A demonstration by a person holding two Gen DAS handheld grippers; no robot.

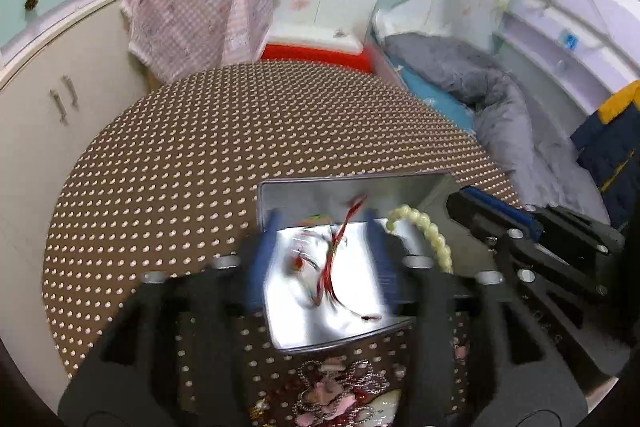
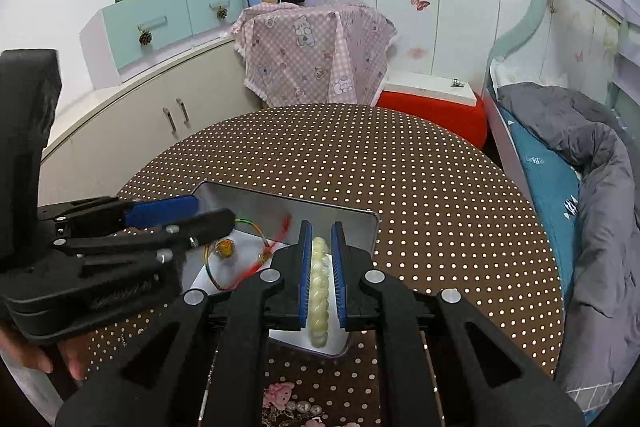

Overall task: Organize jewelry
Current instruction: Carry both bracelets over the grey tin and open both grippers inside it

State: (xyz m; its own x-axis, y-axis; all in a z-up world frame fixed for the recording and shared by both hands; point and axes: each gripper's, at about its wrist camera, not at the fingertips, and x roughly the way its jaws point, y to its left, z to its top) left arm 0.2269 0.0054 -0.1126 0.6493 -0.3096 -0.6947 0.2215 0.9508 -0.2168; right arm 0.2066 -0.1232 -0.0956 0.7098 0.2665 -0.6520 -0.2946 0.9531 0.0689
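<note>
An open silver tin [image 1: 320, 187] [image 2: 280, 205] sits on the brown polka-dot table [image 1: 200, 147]. My left gripper [image 1: 322, 223] [image 2: 212, 211] hangs open over the tin, its blue fingers blurred. Nothing is held between them. Below them a red string bracelet [image 1: 332, 259] lies on the tin's floor, beside a coloured cord bracelet with a yellow bead [image 2: 224, 249]. My right gripper [image 2: 322, 227] [image 1: 464, 201] is shut on a cream bead bracelet [image 2: 320, 279] [image 1: 424, 231] over the tin's right side.
More jewelry, pink pieces and chains [image 1: 340, 395] [image 2: 288, 403], lies on the table's near edge in front of the tin. A cream cabinet [image 2: 160, 123] stands left and a bed with a grey duvet [image 2: 592, 187] right. Behind are a pink checked cover [image 2: 316, 55] and a red box [image 2: 436, 111].
</note>
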